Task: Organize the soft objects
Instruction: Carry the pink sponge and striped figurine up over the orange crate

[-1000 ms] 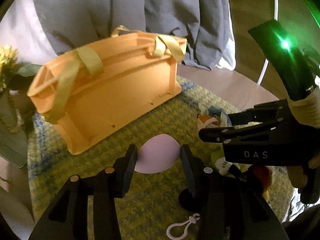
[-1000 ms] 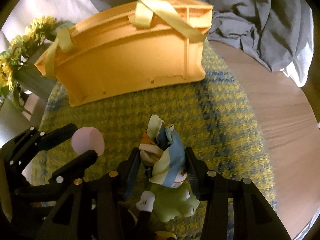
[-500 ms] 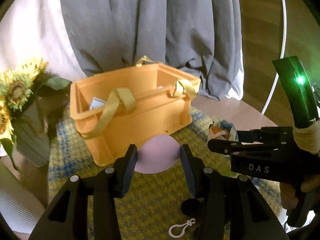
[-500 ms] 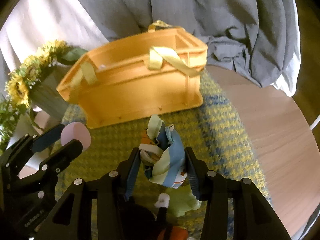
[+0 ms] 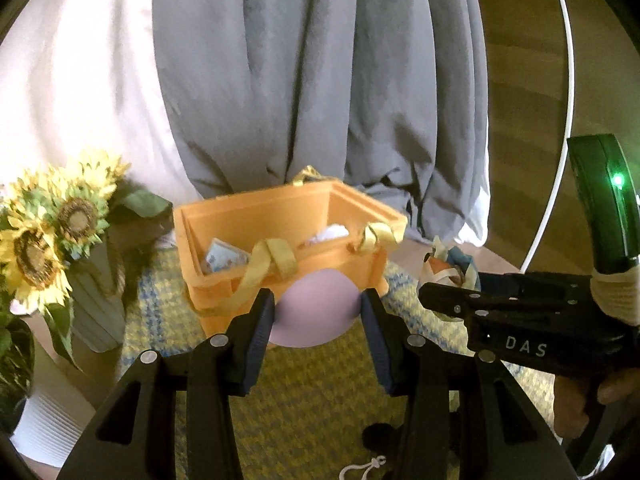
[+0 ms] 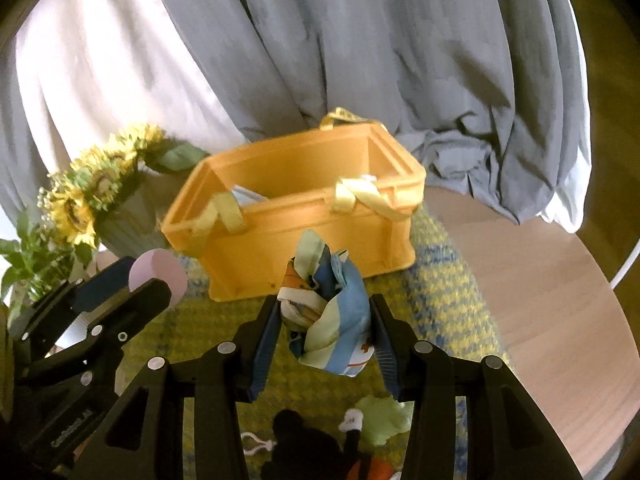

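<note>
Soft objects are held in both hands, in front of an orange crate [image 6: 296,216] with pale yellow strap handles that stands on a yellow-and-blue woven mat [image 6: 440,280] on a round wooden surface [image 6: 560,320]. The left hand-held gripper [image 5: 318,320] is closed on a smooth lilac ball [image 5: 314,312], pinched at its widest part. It looks light and springy, so a grip off the middle could let it pop out. The right hand-held gripper [image 6: 324,332] is clamped on a bunched scarf [image 6: 328,320] in blue, cream and orange. It is limp and light, best taken around the thick of the bundle, since loose ends dangle. Inside the crate lie a few pale items, unclear. More soft toys lie near, below the scarf. Sunflowers [image 5: 48,232] in a ribbed vase stand left of the crate; grey curtains [image 6: 360,60] hang beyond.
</note>
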Available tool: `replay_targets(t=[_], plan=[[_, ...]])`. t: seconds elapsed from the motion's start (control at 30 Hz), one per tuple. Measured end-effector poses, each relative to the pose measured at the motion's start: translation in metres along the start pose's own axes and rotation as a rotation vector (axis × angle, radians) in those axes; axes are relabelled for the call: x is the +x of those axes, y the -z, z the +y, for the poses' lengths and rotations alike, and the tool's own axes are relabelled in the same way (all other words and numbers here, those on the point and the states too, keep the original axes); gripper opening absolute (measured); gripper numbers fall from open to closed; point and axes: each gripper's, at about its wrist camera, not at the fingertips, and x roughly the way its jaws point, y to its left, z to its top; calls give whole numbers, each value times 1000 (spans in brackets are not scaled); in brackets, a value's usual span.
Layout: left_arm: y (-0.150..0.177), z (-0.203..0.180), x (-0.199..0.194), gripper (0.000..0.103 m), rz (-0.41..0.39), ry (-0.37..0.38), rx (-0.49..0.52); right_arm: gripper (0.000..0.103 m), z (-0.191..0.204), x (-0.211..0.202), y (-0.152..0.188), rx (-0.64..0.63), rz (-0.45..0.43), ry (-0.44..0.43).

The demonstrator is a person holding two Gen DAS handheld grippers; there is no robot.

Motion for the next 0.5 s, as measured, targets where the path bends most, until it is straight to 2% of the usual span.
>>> replay_targets(t=[0.5], plan=[[-47,20,-13,44,-156,-61,2,45,21,-15,-39,5,-138,-50]])
